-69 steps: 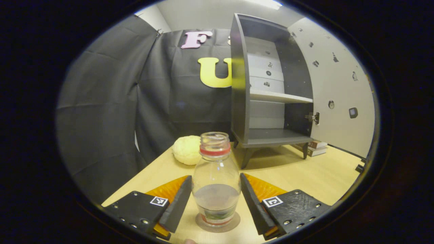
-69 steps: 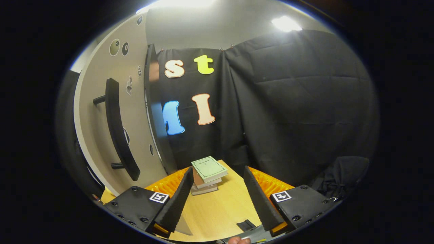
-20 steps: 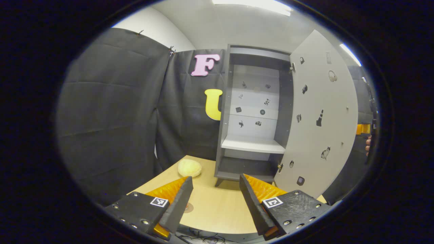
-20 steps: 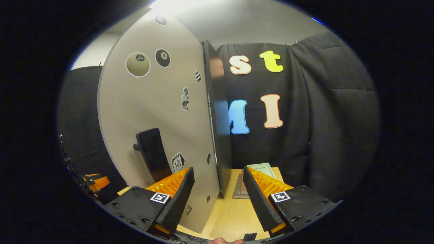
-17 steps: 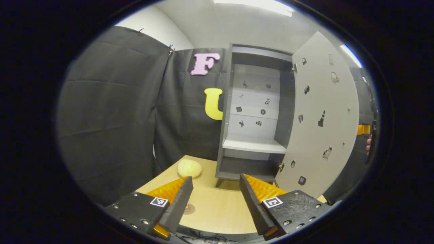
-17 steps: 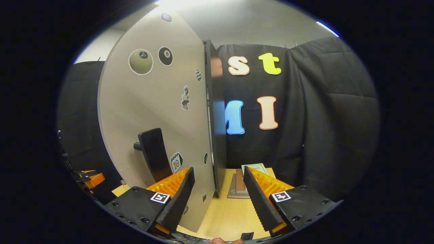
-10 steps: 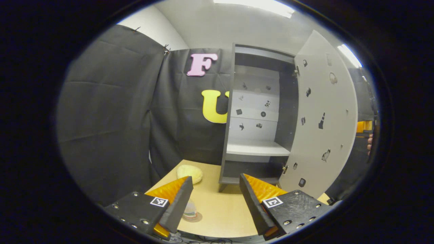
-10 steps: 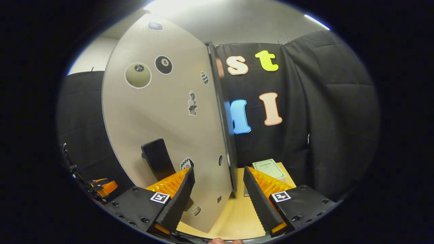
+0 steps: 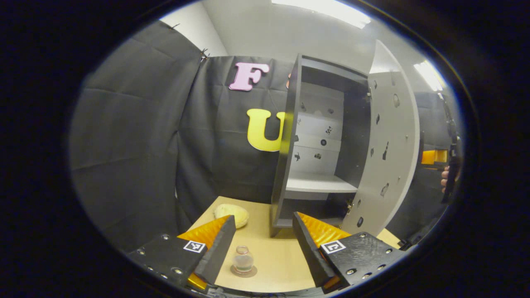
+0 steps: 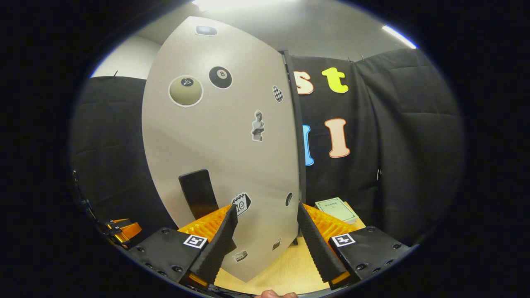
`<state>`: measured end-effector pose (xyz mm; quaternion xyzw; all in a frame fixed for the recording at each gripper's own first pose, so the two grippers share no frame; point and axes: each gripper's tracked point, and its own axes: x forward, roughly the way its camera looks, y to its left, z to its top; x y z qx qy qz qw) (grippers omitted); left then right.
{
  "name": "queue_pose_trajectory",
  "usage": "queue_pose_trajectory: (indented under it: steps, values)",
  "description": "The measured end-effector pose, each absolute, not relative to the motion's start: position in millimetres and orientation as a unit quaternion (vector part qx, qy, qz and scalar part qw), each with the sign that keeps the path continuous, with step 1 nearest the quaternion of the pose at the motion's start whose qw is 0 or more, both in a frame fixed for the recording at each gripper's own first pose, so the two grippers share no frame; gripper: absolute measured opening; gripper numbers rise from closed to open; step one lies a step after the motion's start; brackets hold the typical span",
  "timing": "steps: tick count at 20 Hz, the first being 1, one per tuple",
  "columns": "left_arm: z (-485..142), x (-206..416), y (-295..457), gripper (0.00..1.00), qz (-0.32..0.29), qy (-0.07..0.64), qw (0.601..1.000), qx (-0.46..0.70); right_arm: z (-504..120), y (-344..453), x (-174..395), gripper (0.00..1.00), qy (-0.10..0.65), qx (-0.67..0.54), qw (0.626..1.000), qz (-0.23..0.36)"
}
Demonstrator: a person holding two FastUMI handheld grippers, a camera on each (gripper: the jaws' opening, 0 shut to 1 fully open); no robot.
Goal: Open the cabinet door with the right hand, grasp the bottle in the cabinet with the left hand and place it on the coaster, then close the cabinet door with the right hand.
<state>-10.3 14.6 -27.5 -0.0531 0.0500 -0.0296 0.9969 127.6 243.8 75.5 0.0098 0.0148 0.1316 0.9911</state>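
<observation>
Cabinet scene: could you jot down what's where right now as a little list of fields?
bottle: upright on the coaster, on the table
cabinet: shelves bare where visible
cabinet door: partly open
door handle: dark bar near the door's lower part
left gripper: open, holding nothing
right gripper: open, facing the door's outer side
yellowish lump: beside the cabinet
books: on the table

Cloth-walled recording booth (image 9: 124,136)
</observation>
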Motion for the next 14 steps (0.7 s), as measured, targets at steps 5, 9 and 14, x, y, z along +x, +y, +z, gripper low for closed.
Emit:
queue_pose_trajectory:
  steps: [5,9,14]
  values:
    - [-24,-3,37,0.86,-0.012,0.049,0.997,-0.052,76,294,145,0.93,0.016,0.005,0.986,0.166]
    - [-18,6,54,0.85,0.031,0.047,0.998,-0.036,76,333,171,0.94,0.023,0.002,0.975,0.220]
    - [3,15,52,0.82,0.064,0.026,0.998,-0.003,92,360,205,0.94,0.004,-0.001,0.964,0.266]
